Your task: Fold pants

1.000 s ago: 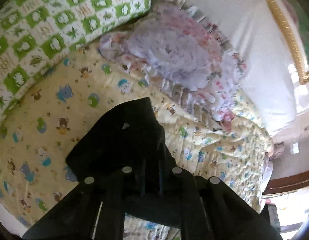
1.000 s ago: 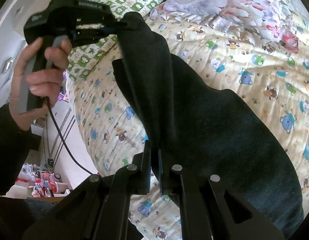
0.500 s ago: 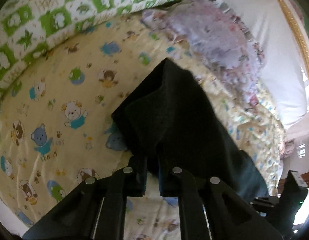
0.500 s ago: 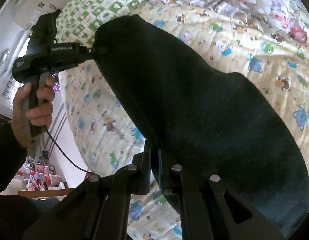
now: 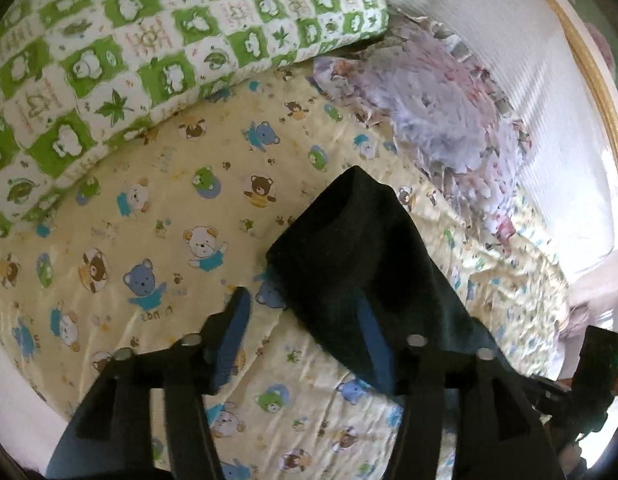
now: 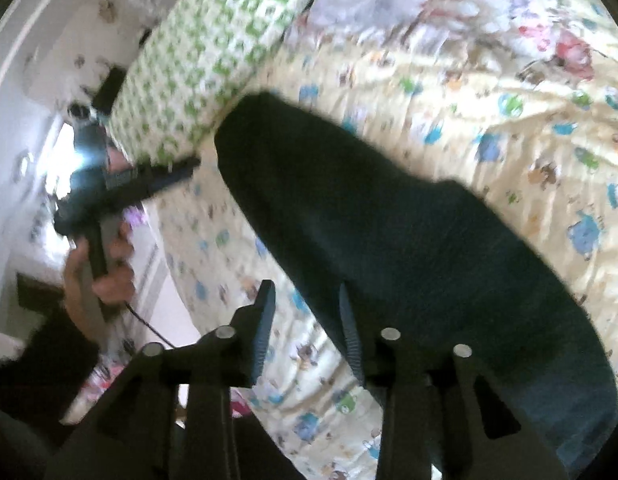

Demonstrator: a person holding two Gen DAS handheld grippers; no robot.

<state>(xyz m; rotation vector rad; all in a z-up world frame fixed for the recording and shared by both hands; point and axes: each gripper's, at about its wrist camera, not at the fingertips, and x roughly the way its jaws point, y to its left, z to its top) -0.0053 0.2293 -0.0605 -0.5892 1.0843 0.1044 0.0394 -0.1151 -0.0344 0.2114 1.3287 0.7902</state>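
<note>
On the bed (image 5: 157,208), dark pants (image 5: 361,256) lie folded — both tongs (image 5: 305,340) (image 6: 307,328) gape wide, seemingly released; smooth toward twelve o'clock next.

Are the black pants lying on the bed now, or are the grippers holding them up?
Lying on the bed. The black pants rest flat on the bear-print sheet; left gripper and right gripper are both open.

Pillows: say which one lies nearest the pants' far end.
The floral pillow; the pants end just short of it, while the green checked pillow sits farther left.
</note>
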